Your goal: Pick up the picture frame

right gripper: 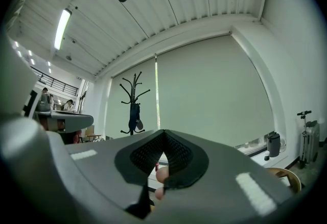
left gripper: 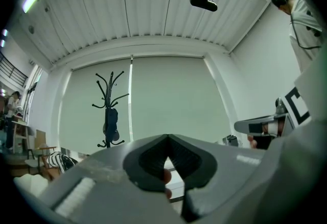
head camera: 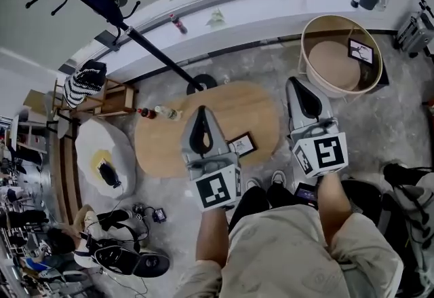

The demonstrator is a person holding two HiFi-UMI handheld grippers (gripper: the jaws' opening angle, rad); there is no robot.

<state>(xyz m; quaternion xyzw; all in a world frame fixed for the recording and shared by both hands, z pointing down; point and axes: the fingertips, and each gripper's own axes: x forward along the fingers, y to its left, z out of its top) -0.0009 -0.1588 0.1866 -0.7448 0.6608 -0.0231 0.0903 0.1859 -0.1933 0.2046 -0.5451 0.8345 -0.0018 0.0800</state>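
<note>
Looking down, the head view alone shows the picture frame (head camera: pixel 243 144), flat near the oval wooden table's (head camera: pixel 163 147) lower right edge, between left gripper (head camera: pixel 201 112) and right gripper (head camera: pixel 298 83). Both gripper views show only the window blind (left gripper: pixel 168 95) and coat stand (left gripper: pixel 109 110), with jaws pressed together on nothing. Grey floor (head camera: pixel 285 59) separates the table from the round tub (head camera: pixel 341 92).

I'm seeing an oval wooden table (head camera: pixel 163 147) sitting mid-floor, with two small bottles (head camera: pixel 165 113) lying near its far left edge. A black coat stand (head camera: pixel 152 49) is rising just behind it. A round wooden tub (head camera: pixel 332 66) is standing well apart, off to the right.
</note>
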